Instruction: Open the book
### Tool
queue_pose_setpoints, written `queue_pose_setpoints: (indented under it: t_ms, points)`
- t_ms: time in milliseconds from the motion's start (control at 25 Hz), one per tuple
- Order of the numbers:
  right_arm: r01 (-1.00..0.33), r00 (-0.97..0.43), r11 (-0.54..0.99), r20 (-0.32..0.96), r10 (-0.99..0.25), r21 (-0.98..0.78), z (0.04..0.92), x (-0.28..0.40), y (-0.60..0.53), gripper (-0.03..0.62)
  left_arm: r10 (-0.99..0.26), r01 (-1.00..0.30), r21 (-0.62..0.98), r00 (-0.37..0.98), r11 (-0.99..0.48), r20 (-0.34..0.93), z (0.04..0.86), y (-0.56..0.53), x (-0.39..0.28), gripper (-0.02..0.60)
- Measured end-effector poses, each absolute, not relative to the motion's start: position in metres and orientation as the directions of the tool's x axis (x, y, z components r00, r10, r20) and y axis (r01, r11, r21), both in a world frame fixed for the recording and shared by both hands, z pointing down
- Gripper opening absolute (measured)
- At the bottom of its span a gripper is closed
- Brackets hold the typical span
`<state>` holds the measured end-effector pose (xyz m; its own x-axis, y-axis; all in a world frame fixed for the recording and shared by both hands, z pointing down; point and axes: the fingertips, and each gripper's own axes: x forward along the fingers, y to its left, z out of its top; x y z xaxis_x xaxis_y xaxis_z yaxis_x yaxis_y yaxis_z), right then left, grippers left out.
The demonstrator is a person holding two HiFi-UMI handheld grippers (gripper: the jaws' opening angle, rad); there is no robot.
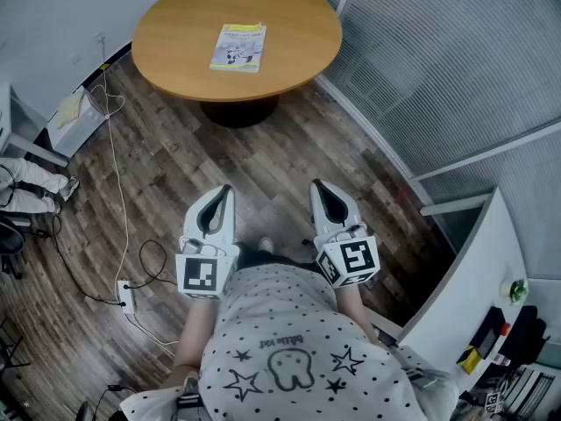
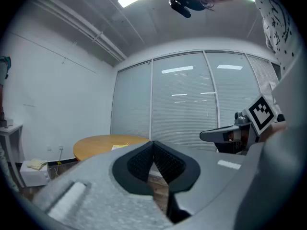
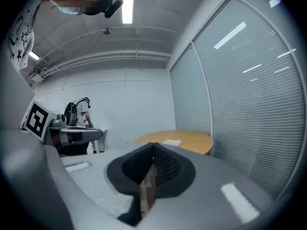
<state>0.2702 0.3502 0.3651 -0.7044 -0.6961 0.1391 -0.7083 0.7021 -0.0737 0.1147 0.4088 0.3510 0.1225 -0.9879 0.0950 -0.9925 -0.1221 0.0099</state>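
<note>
A thin book (image 1: 238,47) with a yellow and white cover lies shut on the round wooden table (image 1: 289,60), well ahead of me. The same book is a small pale shape in the left gripper view (image 2: 120,146) and in the right gripper view (image 3: 171,142). My left gripper (image 1: 223,193) and right gripper (image 1: 319,188) are held side by side close to my body, over the floor and far short of the table. Both point level towards the table. Each has its jaws shut with nothing between them.
Dark wood floor lies between me and the table. A white cable (image 1: 114,174) runs along the floor at left to a power strip (image 1: 127,296). A glass wall with blinds (image 1: 456,68) stands at right, and a white desk (image 1: 478,279) at lower right.
</note>
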Motion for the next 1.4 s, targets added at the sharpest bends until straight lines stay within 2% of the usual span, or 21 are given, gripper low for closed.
queue_pose_setpoints:
  t_ms: [1000,1400]
  points:
    - [-0.76,-0.648,0.645,0.156,-0.745,-0.079,0.374,0.311,0.312,0.003,-0.991,-0.994,0.015,0.108,-0.107,0.076,0.35,0.384,0.119,0.011]
    - [-0.795,-0.604,0.603,0.2,-0.772,-0.074,0.384,0.292,0.278,0.003,-0.987,-0.991,0.036,0.133,-0.13,0.088,0.358,0.346,0.089,0.011]
